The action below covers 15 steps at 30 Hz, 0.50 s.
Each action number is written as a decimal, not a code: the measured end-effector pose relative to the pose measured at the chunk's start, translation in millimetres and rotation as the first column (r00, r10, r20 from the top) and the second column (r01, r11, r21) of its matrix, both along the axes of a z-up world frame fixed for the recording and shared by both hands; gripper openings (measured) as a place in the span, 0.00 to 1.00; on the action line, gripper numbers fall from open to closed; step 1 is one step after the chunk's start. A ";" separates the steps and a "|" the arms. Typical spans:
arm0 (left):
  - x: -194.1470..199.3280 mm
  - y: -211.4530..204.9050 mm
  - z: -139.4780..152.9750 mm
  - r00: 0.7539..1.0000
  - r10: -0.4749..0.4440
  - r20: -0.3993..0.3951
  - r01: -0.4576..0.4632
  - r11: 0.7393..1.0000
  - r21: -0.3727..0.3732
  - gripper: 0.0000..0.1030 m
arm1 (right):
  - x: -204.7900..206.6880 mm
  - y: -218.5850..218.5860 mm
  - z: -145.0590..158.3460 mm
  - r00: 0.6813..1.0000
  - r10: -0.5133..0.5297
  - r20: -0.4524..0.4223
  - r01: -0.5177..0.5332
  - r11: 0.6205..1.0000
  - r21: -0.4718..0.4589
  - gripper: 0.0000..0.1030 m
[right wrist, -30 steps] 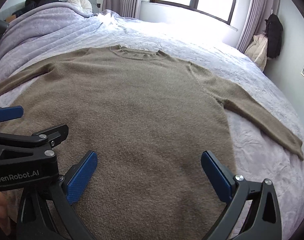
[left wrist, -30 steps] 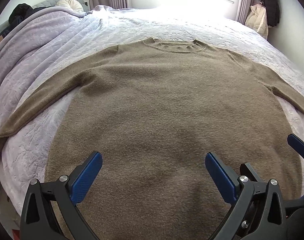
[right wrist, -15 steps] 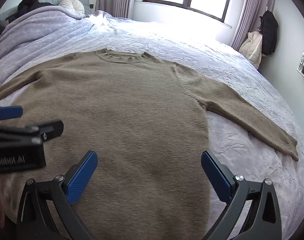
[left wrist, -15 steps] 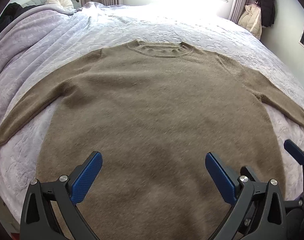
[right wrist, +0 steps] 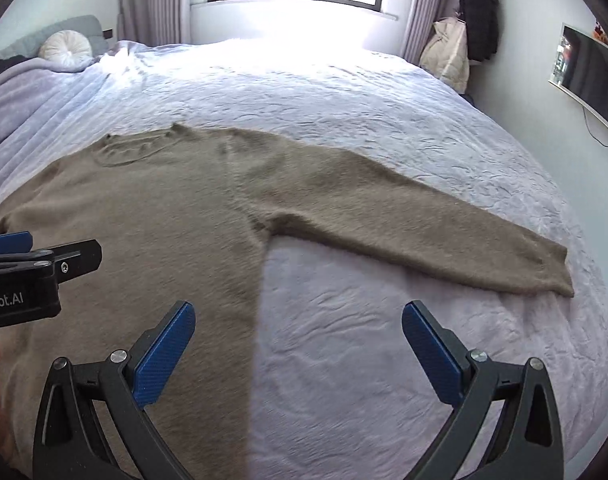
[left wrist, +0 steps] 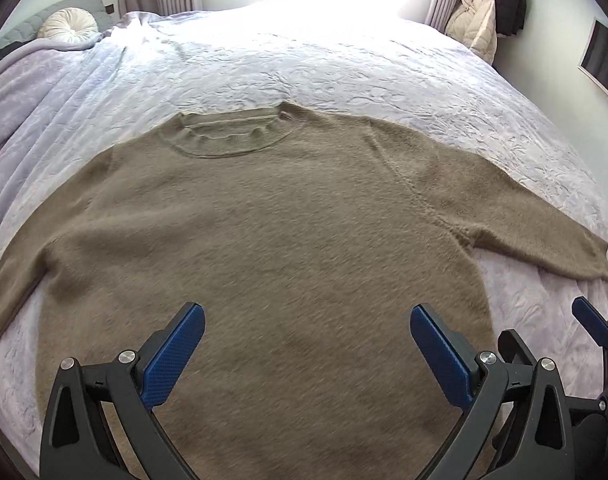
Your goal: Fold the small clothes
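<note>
An olive-brown knit sweater (left wrist: 264, 232) lies flat, front up, on the bed, collar at the far side and both sleeves spread out. My left gripper (left wrist: 307, 344) is open and empty above the lower body of the sweater. My right gripper (right wrist: 298, 340) is open and empty above the sweater's right side edge, with the right sleeve (right wrist: 423, 228) stretched out ahead of it. The left gripper also shows at the left of the right wrist view (right wrist: 24, 276), and a right gripper fingertip (left wrist: 591, 320) shows at the right of the left wrist view.
The lilac quilted bedspread (right wrist: 343, 100) covers the bed. A round white cushion (left wrist: 68, 24) and a rumpled blanket (left wrist: 20, 88) lie at the far left. Coats (right wrist: 459, 40) hang at the far right wall by a window; a wall screen (right wrist: 587, 72) is on the right.
Both grippers have swung to the right: the sweater has shifted left in both views and the right sleeve now fills the right wrist view. Both stay open.
</note>
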<state>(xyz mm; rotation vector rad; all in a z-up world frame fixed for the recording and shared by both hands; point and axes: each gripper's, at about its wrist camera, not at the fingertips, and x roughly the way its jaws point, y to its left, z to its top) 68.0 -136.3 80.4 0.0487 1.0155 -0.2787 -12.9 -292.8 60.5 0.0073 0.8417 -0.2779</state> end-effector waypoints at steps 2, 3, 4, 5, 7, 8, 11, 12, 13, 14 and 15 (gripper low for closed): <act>7.4 -9.9 -0.2 1.000 -0.006 -0.009 0.006 1.000 0.004 1.00 | 2.3 -6.1 2.7 1.000 -0.013 -0.011 0.013 1.000 -0.025 1.00; 9.9 -14.0 0.0 1.000 -0.010 -0.014 0.011 1.000 0.003 1.00 | 4.4 -12.5 3.7 1.000 -0.021 -0.013 0.020 0.999 -0.026 1.00; 13.9 -20.6 -0.1 1.000 -0.017 -0.018 0.017 1.000 0.007 1.00 | 4.4 -15.5 5.6 1.000 -0.026 -0.016 0.026 0.999 -0.033 1.00; 17.9 -27.7 -1.2 1.000 -0.020 -0.017 0.020 1.000 0.014 1.00 | 5.1 -20.2 6.5 0.999 -0.033 -0.018 0.033 0.999 -0.032 1.00; 26.0 -39.9 -3.0 0.999 -0.028 -0.025 0.029 0.999 0.026 1.00 | 9.9 -34.3 4.7 0.998 -0.053 -0.024 0.053 0.999 -0.012 1.00; 30.0 -45.0 -4.6 0.999 -0.031 -0.030 0.032 0.999 0.033 1.00 | 11.6 -42.2 4.1 0.998 -0.064 -0.026 0.064 0.998 -0.003 1.00; 41.6 -63.6 -7.4 0.998 -0.043 -0.042 0.045 0.998 0.044 1.00 | 13.8 -65.6 1.0 0.995 -0.096 -0.032 0.097 0.995 0.017 1.00; 45.2 -69.6 -8.0 0.998 -0.046 -0.044 0.048 0.998 0.048 1.00 | 13.0 -75.6 0.0 0.993 -0.112 -0.035 0.113 0.993 0.024 1.00; 49.0 -78.0 -9.0 0.998 -0.053 -0.044 0.055 0.997 0.055 1.00 | 13.3 -83.4 -3.1 0.991 -0.125 -0.038 0.127 0.991 0.036 1.00; 52.0 -83.4 -9.7 0.997 -0.057 -0.048 0.059 0.996 0.060 1.00 | 11.5 -94.4 -4.3 0.989 -0.145 -0.042 0.147 0.988 0.045 1.00; 54.2 -88.8 -10.3 0.997 -0.061 -0.048 0.064 0.996 0.064 1.00 | 10.1 -102.6 -5.8 0.986 -0.162 -0.046 0.165 0.985 0.052 1.00</act>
